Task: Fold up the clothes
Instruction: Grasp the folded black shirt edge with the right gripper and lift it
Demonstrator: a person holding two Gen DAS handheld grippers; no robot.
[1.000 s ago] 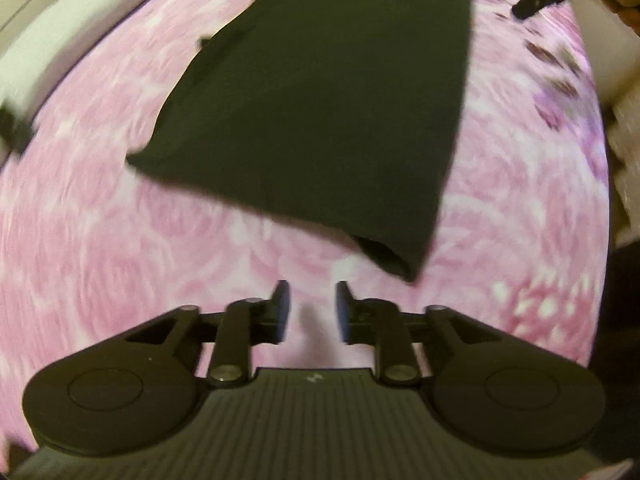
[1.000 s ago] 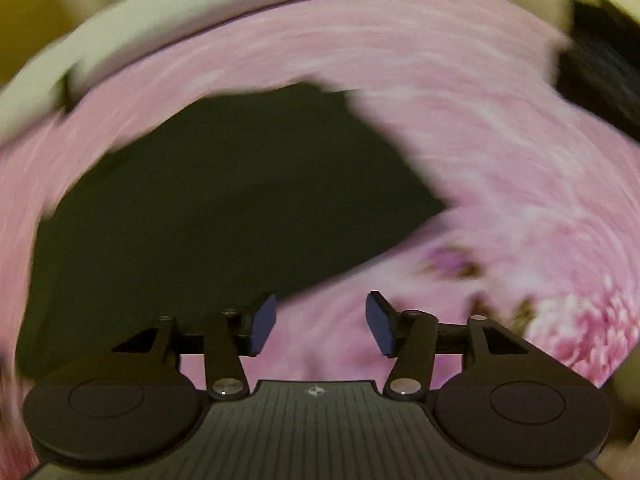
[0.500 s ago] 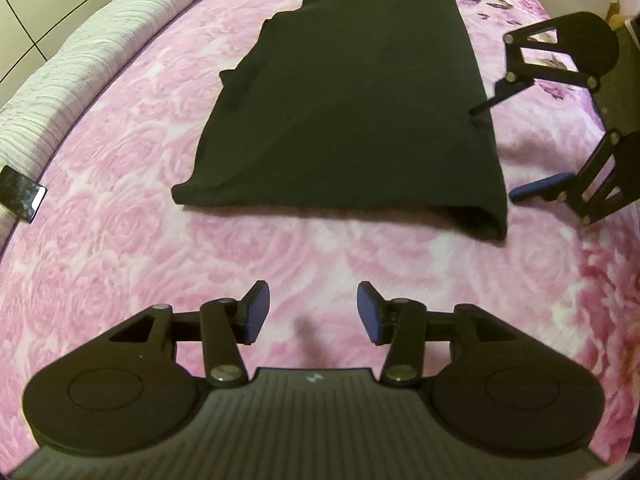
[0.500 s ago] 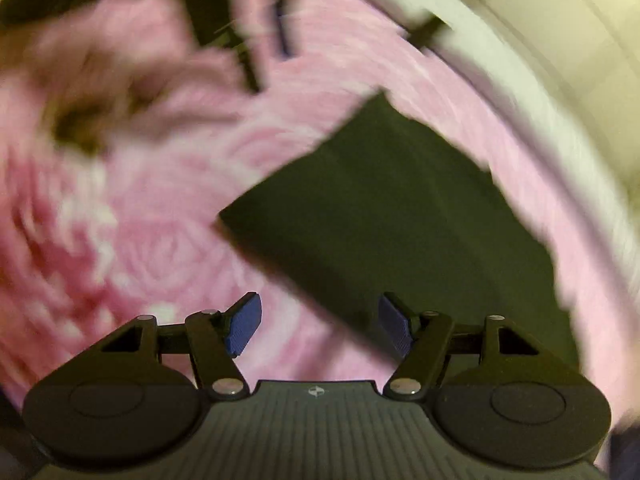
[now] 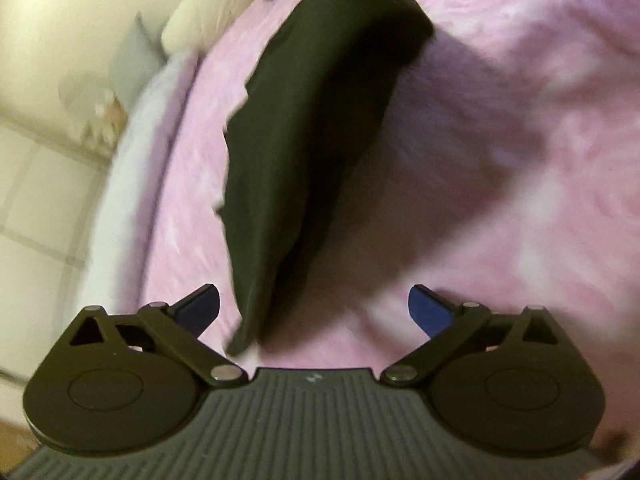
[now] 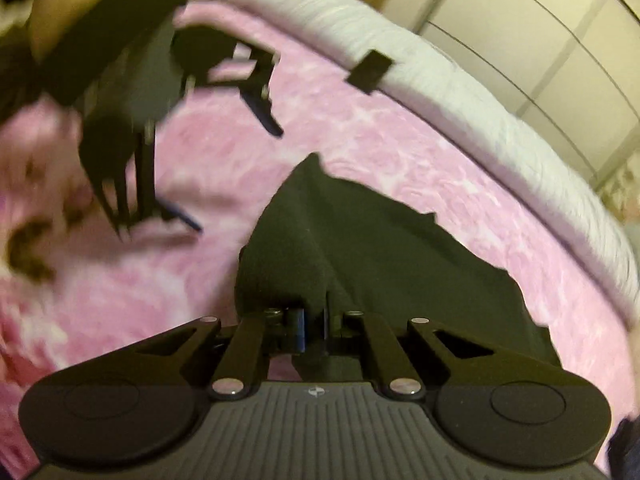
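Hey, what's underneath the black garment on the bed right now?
The pink floral bedspread shows all around the black garment, so it presumably continues beneath; anything else under it is covered.

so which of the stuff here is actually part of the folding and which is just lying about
Part of the job:
- black garment, spread on the pink bedspread
- right tool, shut on the garment's edge
- left tool, open, near the garment's other end

Just lying about:
- small black object on the white bed edge
- pillow
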